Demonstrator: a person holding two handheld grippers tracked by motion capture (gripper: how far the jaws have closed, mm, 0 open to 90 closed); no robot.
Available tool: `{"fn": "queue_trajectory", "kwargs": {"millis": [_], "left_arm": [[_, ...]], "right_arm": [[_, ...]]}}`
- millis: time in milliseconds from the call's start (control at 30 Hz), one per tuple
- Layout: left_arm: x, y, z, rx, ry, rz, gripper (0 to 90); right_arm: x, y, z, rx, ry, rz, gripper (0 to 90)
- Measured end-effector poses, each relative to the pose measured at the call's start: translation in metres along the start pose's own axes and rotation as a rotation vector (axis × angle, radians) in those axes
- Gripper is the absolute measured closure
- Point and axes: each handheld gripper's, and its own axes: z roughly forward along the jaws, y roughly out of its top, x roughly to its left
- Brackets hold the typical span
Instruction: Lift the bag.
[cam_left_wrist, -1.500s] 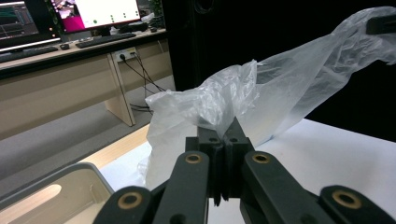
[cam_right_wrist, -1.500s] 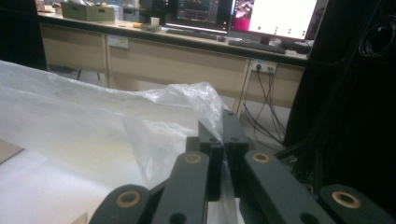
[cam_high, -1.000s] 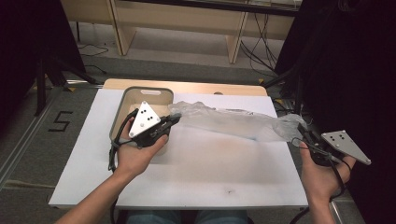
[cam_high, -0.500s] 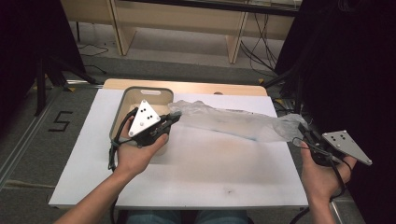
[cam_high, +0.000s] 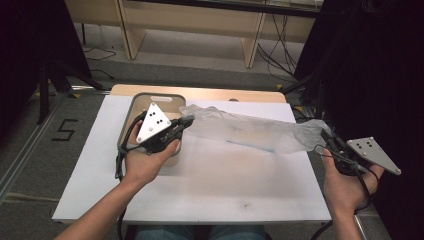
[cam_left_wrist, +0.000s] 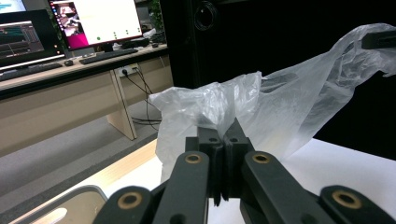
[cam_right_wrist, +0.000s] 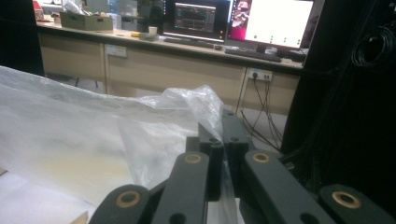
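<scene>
My left gripper (cam_high: 186, 121) hides part of the grey tray (cam_high: 131, 114); what lies inside the plastic bag (cam_high: 250, 131) I cannot tell.

The tongs (cam_left_wrist: 223, 135) rise from 6 o'clock with both jaws closed on a fold of the clear plastic bag (cam_left_wrist: 280, 98). The bag stretches toward 2 o'clock, where a second black jaw tip (cam_left_wrist: 379, 39) meets its far end. The white worktop (cam_left_wrist: 345, 163) lies below at 4 o'clock. A grey tray rim (cam_left_wrist: 70, 196) sits at 8 o'clock. Two monitors (cam_left_wrist: 93, 21) stand at 11 o'clock.
</scene>
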Motion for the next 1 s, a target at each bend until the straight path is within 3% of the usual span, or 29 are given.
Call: {"fn": "queue_trajectory", "kwargs": {"millis": [433,733,1000], "left_arm": [[0.01,-0.001,0.012,0.009,0.033,0.001,89.2],[0.014,-0.005,0.032,0.036,0.054,0.019,89.2],[0.022,-0.01,0.053,0.076,0.072,0.005,89.2]], "right_arm": [[0.0,0.004,0.009,-0.003,0.003,0.005,90.0],[-0.002,0.003,0.025,0.01,-0.008,0.01,90.0],[-0.002,-0.003,0.042,0.038,-0.016,0.017,90.0]]}}
